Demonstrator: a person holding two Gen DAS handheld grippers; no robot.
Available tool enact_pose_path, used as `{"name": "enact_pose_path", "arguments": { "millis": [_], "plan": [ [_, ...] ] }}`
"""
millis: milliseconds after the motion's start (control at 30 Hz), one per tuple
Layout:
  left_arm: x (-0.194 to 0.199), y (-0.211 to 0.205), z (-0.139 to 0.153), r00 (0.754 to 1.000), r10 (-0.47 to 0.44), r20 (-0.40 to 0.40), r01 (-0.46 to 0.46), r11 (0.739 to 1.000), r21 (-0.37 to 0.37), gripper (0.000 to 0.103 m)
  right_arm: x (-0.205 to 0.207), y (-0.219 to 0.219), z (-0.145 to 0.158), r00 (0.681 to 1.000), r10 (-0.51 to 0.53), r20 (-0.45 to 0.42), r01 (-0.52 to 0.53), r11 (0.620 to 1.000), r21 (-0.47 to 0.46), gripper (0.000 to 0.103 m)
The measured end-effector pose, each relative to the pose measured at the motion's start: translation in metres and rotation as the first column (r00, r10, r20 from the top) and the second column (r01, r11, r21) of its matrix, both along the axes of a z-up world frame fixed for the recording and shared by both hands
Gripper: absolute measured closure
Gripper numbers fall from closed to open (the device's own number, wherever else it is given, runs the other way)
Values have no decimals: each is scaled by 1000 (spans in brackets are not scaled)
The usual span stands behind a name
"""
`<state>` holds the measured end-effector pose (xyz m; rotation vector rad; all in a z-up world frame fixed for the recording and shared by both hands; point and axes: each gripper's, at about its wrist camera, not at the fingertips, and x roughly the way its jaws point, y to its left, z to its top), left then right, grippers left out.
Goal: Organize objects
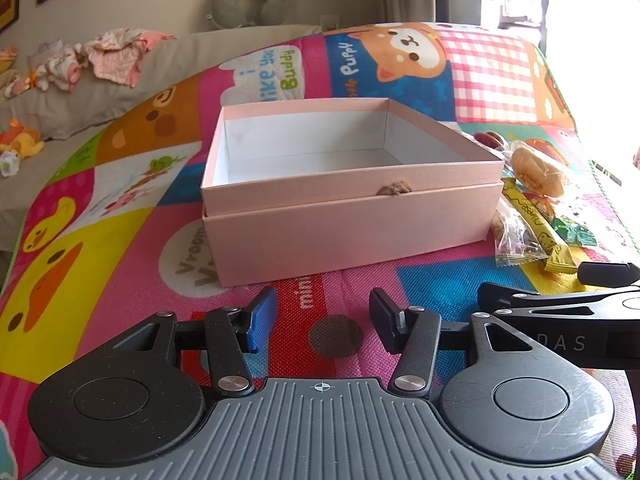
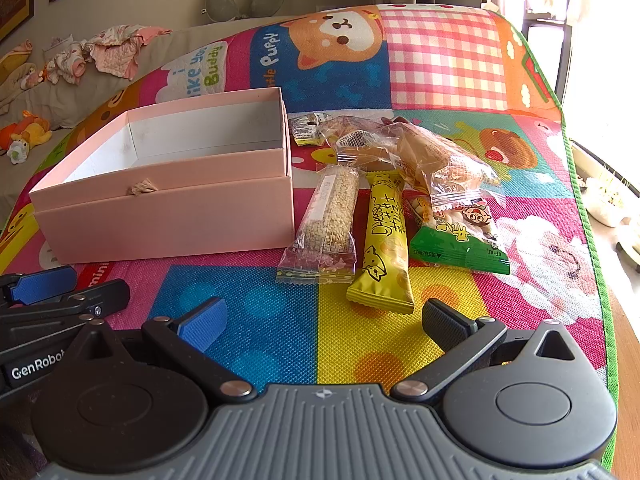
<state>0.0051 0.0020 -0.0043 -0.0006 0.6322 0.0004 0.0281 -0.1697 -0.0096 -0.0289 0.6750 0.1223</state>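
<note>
Left hand-held gripper [image 1: 323, 322] is hovering with jaws apart and empty before the open pink box [image 1: 348, 196]. Right hand-held gripper [image 2: 324, 326] is gaping wide, empty, facing the snack packets [image 2: 384, 240] lying just beside the box on the play mat [image 2: 248, 312].

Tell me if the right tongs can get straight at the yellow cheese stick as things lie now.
Probably yes. The right tongs stand wide open and empty, and the yellow cheese stick lies flat just ahead of them, its near end free, only bare mat between. The sesame bar close alongside might get nudged.
</note>
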Motion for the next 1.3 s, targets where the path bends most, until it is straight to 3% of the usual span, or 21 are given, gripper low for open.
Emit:
{"name": "enact_pose_path", "arguments": {
  "millis": [1300],
  "plan": [
    [-3, 0, 2, 1000, 3, 2, -3, 1000, 1, 46, 1, 1, -1, 1000, 0, 0, 0, 1000, 0, 0]
  ]
}}
